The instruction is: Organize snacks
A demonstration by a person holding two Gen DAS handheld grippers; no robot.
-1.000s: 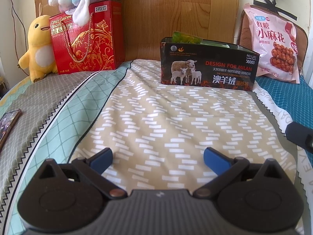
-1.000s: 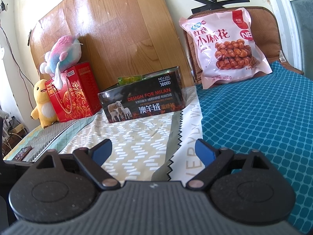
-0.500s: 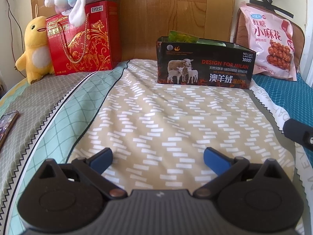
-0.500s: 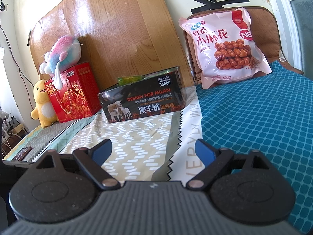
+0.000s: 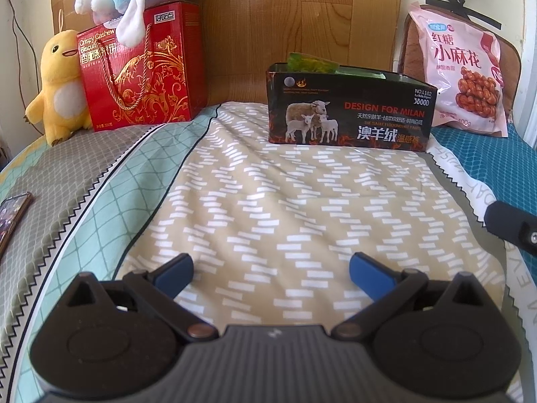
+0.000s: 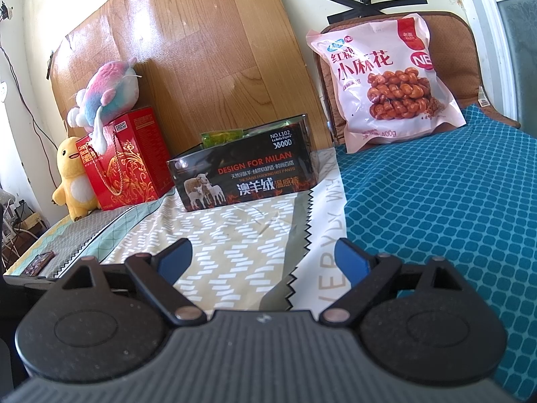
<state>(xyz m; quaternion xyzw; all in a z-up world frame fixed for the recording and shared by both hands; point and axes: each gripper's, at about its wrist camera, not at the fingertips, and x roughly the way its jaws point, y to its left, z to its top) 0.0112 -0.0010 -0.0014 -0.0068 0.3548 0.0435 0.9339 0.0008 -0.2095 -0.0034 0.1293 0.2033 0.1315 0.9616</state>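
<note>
Grippers: left gripper [image 5: 271, 270] and right gripper [image 6: 263, 258] both spread wide, empty, above the patterned bedspread [image 5: 285, 201]. Pink twisted-dough snack bag [image 6: 386, 84] leans upright beside the black open-topped sheep-printed box [image 6: 243, 174].

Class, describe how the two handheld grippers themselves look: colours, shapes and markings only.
Both look alike. The left gripper and the right gripper each have a ribbed dark grey body with a small pale mark, two round black discs, black link arms with coppery pivot pins, and blue fingertips.
</note>
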